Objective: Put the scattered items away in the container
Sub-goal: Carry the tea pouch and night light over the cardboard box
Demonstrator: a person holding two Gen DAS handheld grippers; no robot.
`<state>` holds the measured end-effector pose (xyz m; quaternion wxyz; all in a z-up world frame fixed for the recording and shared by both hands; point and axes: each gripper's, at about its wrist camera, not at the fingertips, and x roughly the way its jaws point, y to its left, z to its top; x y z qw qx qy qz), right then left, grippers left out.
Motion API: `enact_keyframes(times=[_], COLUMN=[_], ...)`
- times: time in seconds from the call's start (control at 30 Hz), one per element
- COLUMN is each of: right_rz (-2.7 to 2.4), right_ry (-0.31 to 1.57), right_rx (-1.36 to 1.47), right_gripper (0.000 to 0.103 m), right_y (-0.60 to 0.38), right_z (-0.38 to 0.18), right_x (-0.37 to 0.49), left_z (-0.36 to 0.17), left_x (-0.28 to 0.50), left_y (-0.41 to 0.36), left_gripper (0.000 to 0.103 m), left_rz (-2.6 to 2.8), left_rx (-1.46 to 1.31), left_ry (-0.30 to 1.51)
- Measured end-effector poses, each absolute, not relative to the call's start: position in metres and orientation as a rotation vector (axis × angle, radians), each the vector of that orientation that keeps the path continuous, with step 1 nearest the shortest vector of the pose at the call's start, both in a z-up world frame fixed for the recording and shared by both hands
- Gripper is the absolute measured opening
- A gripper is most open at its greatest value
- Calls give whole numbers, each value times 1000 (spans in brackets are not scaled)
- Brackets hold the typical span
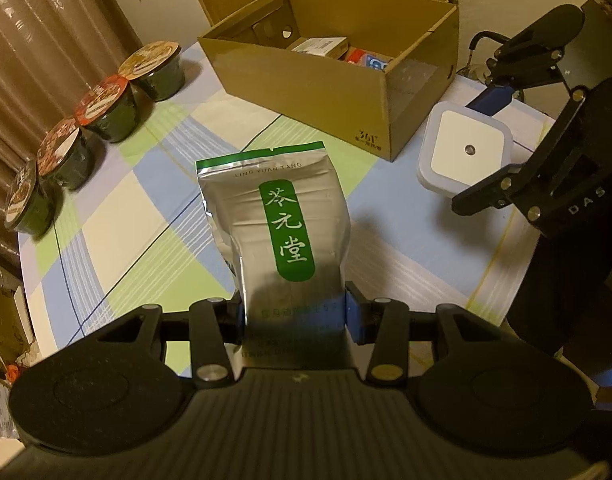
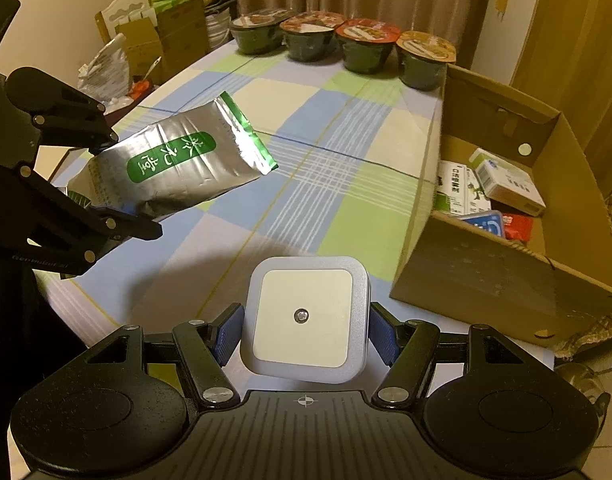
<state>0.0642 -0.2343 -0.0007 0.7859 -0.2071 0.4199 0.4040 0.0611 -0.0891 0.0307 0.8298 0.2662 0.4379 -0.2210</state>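
From my left wrist view the open cardboard box (image 1: 338, 92) sits at twelve o'clock on the checked surface (image 1: 118, 216), already holding a few small packets. My left gripper (image 1: 294, 312) has its fingers clenched on the crinkled silver pouch (image 1: 274, 216), held clear of the cloth; gripped only by its bottom end, it could sag and catch the box's near wall. My right gripper (image 2: 304, 336) fingers flank the white square night light (image 2: 306, 316), at two o'clock, looking lightly pinched, so it may slip.

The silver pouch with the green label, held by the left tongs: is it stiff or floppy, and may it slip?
The silver pouch probably flexes: its foil is creased and dented. It looks light, since it juts out from the left tongs without sagging much. Its glossy surface may slip, though the blue pads pinch its lower end.
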Motion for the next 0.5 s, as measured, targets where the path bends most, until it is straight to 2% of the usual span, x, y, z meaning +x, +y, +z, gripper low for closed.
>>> enact_keyframes(times=[0.5], right_rz=[790], right_ry=[856], right_rx=[-398], right_gripper=[69], right_y=[-275], right_z=[35], right_x=[84], left_z=[50], left_x=[80], left_y=[-138], left_gripper=[40], left_rz=[-504], left_rx=[511], left_ry=[888])
